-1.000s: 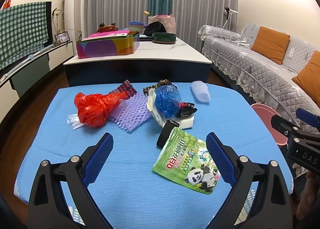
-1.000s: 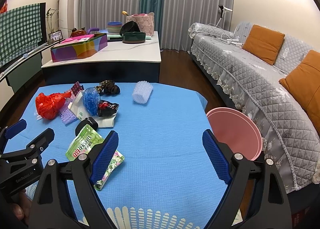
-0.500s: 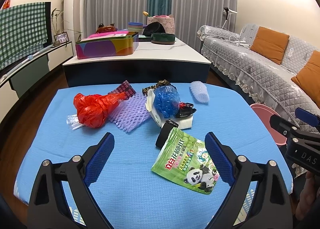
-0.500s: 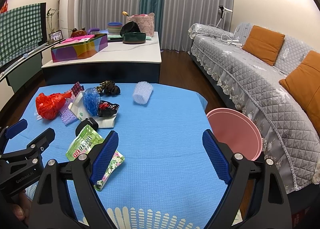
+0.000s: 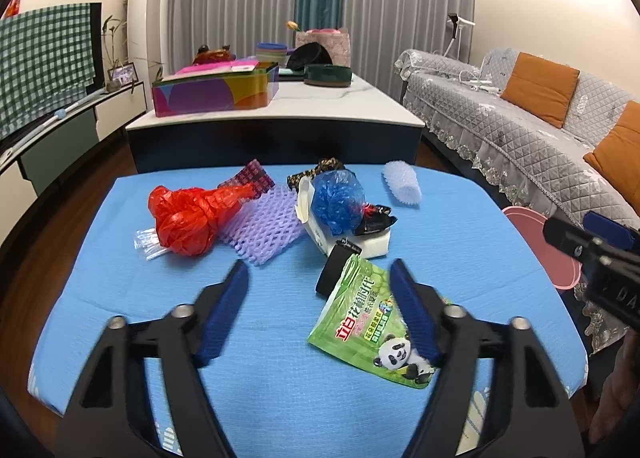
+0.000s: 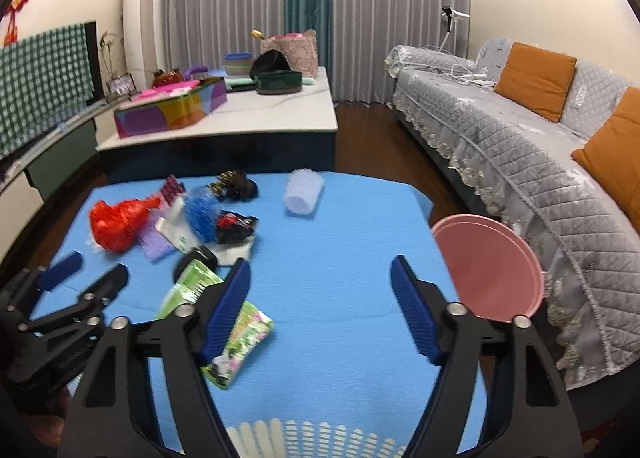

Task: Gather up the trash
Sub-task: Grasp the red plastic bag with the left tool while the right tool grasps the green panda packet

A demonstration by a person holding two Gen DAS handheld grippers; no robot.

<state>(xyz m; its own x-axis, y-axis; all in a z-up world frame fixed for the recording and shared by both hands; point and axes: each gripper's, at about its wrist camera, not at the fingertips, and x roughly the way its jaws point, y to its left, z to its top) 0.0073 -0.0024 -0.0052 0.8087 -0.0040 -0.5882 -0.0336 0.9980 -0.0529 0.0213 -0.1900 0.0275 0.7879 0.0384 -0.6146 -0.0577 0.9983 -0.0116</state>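
Trash lies on the blue tablecloth [image 5: 460,242]: a red plastic bag [image 5: 188,218], purple foam net [image 5: 264,226], blue mesh bundle [image 5: 338,202] on a white pack [image 5: 372,246], a black wrapper [image 5: 374,216], a black lid [image 5: 334,270], a green panda snack packet [image 5: 372,322] and a white foam sleeve [image 5: 402,184]. My left gripper [image 5: 318,278] hovers over the near cloth, its jaws closing; its right finger overlaps the packet but nothing is pinched. My right gripper [image 6: 320,264] hangs over bare cloth, jaws closing on nothing. A pink basin [image 6: 488,270] sits at the table's right edge.
Behind stands a low white-topped table with a colourful tin box [image 5: 216,92] and bowls. A grey sofa [image 5: 520,130] with orange cushions runs along the right. A white slotted basket rim [image 6: 312,434] shows at the near edge. A hand [image 5: 616,398] holds the right gripper.
The jaws of both grippers have drawn closer together. Neither hand has shifted, and the trash lies where it was.
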